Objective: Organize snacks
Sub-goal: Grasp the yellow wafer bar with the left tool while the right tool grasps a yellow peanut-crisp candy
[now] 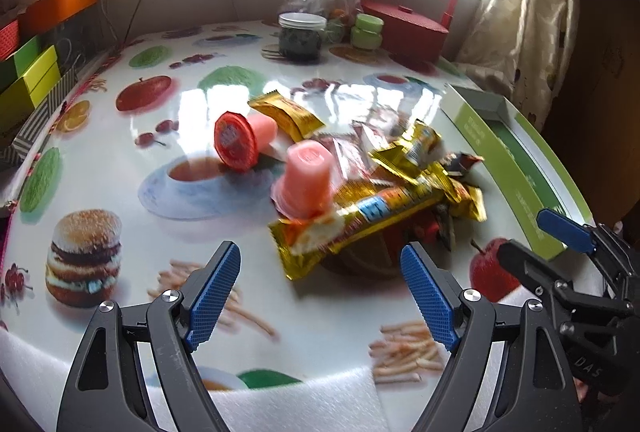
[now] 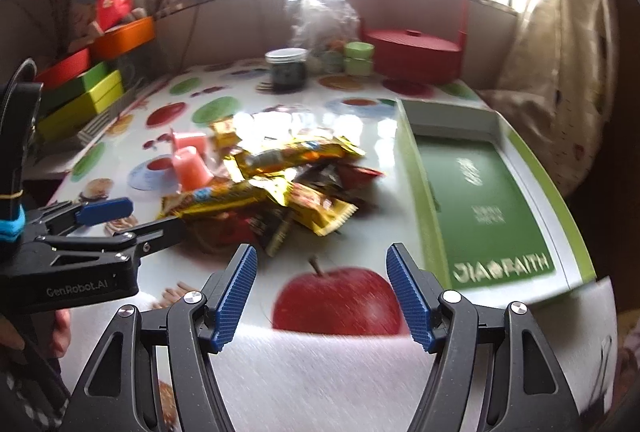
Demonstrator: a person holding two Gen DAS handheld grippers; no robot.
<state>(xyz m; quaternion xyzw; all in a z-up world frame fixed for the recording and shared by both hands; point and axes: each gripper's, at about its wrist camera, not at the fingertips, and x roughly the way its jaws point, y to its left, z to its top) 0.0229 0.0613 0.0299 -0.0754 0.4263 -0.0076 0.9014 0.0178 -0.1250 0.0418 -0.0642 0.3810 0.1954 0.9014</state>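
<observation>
Left gripper (image 1: 320,290) & right gripper (image 2: 322,296) both hover w/ jaws spread, holding nothing, just above the glossy fruit-print surface (image 1: 120,159). Pile of gold & red foil snack packets (image 1: 384,191) lies mid-surface w/ two pink jelly cups: one (image 1: 306,177) upside down touching the pile, one (image 1: 242,139) tipped on its side just beside. Shallow green-and-white cardboard box (image 2: 484,191) sits to the pile's right, near it.

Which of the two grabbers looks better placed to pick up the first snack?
Probably the left gripper: open, facing the snack pile just ahead. The right gripper faces bare table.
</observation>
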